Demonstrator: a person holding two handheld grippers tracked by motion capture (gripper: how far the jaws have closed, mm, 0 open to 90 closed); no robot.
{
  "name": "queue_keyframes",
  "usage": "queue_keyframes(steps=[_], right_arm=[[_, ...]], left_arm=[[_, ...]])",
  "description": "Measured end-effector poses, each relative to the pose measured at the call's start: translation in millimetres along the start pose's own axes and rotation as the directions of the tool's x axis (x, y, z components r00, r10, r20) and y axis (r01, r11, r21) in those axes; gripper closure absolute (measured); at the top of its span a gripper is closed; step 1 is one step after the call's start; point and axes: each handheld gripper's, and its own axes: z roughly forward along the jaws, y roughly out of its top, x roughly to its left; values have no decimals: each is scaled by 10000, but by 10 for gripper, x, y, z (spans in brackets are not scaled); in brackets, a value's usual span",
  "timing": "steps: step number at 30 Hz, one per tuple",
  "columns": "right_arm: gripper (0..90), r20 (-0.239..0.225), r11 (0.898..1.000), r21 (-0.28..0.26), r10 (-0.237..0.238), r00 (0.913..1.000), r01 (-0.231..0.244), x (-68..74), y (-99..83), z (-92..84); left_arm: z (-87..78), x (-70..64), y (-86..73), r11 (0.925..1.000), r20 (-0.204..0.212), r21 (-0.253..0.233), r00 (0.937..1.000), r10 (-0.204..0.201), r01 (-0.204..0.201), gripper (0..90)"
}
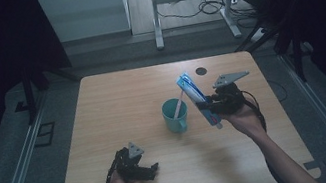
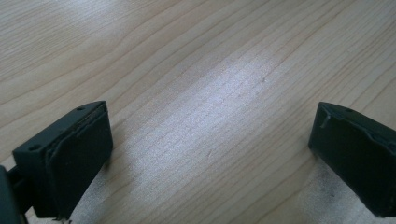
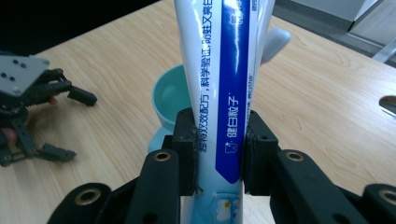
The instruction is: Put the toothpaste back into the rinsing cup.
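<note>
My left gripper [image 1: 140, 169] is resting low at the near left of the pale wood-grain surface [image 1: 117, 104], its jaws standing wide apart with nothing but bare wood between them. At centre, the teal ceramic cup [image 1: 175, 115] is standing upright, a pale toothbrush [image 1: 178, 105] leaning inside it. To its right, my right gripper [image 1: 208, 105] is carrying the blue-and-white plastic toothpaste tube [image 1: 198, 100], jaws clamped across its body, the tube tilting in the air just beside the cup's rim. I am judging the pick-up as done and the placing into the cup as not yet done. Beyond the surface's far edge, grey flooring, white desk legs [image 1: 156, 16] and loose black cables [image 1: 207, 8] are showing; dark curtains are flanking both sides.
</note>
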Motion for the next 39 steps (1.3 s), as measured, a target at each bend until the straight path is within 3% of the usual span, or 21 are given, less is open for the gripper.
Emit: queue_keyframes(steps=[16, 39], right_arm=[[702, -22, 9983, -515, -265, 9996, 263, 98, 184, 126], [702, -23, 9880, -1534, -201, 9998, 195, 169, 415, 413]], left_arm=[[0, 1, 0, 10000, 8, -9, 10000, 9, -9, 0], [1, 1, -1, 10000, 12, -13, 10000, 8, -8, 0]])
